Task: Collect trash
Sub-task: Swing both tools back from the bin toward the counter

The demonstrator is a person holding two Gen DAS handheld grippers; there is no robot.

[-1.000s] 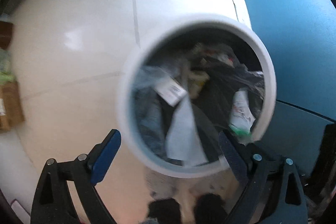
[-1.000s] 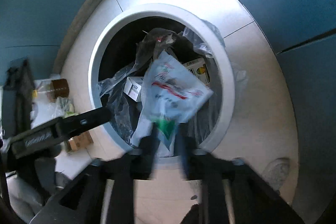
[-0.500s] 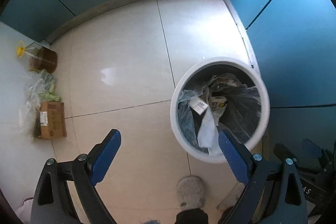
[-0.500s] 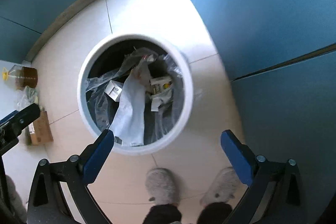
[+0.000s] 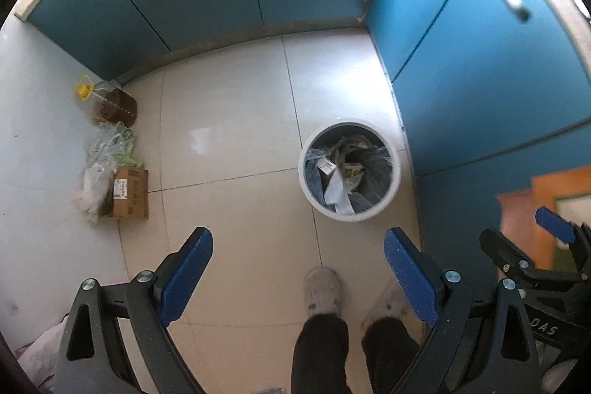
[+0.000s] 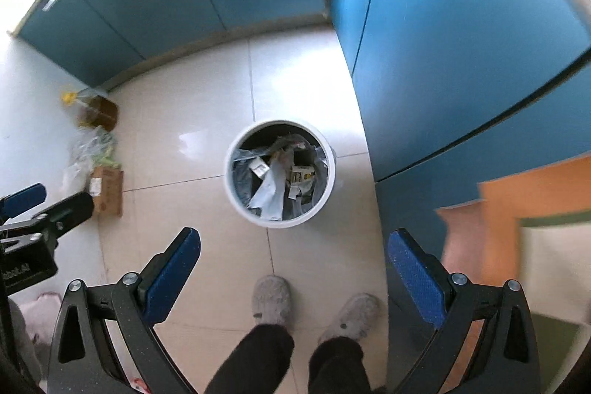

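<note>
Hanging high above the floor, the left gripper (image 5: 297, 266) is pointing straight down with its two blue pads spread wide apart and nothing between them but bare tile. The right gripper (image 6: 293, 266) is doing the same beside it: its jaws have just been opening and are now standing fully apart, gripping nothing. In the left wrist view the right gripper is showing at the right edge, and in the right wrist view the left gripper is poking in from the left edge, so the two are hanging side by side and apart.

Below and ahead of both pairs of pads, a round white trash bin (image 5: 394, 187) is standing upright on the pale tiled floor (image 5: 229, 120), close to the blue cabinet doors (image 5: 480, 69) on its right. Inside it, lining the walls, a dark bag is holding the trash (image 6: 275, 178): a white plastic wrapper lying across the middle, a small white box to its left and a printed carton to its right, all resting within the rim.

Nearer the camera, the person's grey slippers (image 6: 271, 298) and dark trouser legs are standing on the tiles just short of the bin. Far to the left, against the light wall, an oil bottle (image 5: 110, 104) with a yellow cap, crumpled plastic bags (image 5: 107, 150) and a brown cardboard box (image 5: 131, 192) are sitting together, well apart from the bin.
</note>
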